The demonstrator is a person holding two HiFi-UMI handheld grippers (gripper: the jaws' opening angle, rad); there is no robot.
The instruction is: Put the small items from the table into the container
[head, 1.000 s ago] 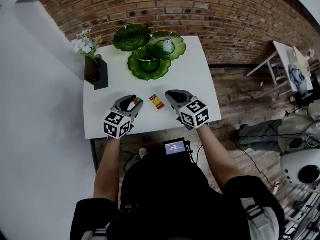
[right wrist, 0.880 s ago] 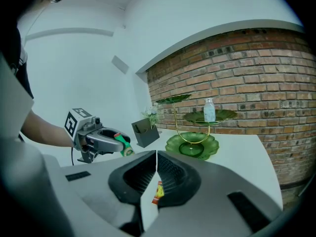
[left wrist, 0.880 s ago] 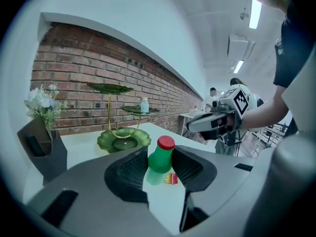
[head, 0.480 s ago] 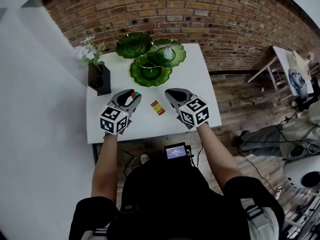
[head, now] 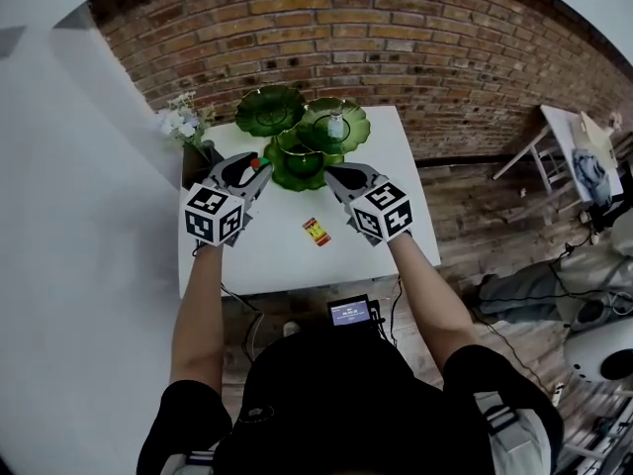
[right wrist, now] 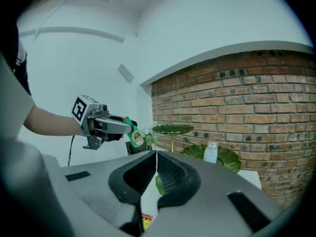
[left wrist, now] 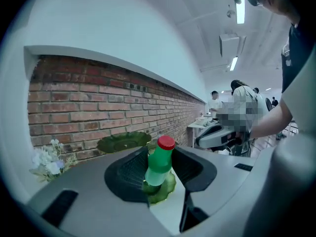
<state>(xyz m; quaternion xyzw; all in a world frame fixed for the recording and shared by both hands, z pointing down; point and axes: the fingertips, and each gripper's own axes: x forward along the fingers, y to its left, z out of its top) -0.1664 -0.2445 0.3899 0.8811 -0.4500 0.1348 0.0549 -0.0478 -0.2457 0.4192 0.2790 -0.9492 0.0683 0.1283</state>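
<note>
My left gripper [head: 253, 169] is shut on a small green bottle with a red cap [left wrist: 159, 166], which stands upright between its pads, lifted above the white table [head: 401, 166]. It hangs at the left edge of the green leaf-shaped tiered dish [head: 269, 110]. My right gripper [head: 330, 174] is shut and empty, its pads together [right wrist: 156, 169], in the air beside the lowest leaf plate [head: 297, 162]. A small clear bottle [right wrist: 211, 152] stands on the right leaf plate [head: 348, 129]. A red and yellow packet [head: 316, 231] lies on the table between the two arms.
A dark vase with white flowers [head: 188, 132] stands at the table's left back corner, close to my left gripper. A brick wall runs behind the table. People and other tables show far off in the left gripper view.
Both grippers have risen and moved away from the table's front edge toward the green plates. The left one carries the green bottle with it. The packet has stayed put.
</note>
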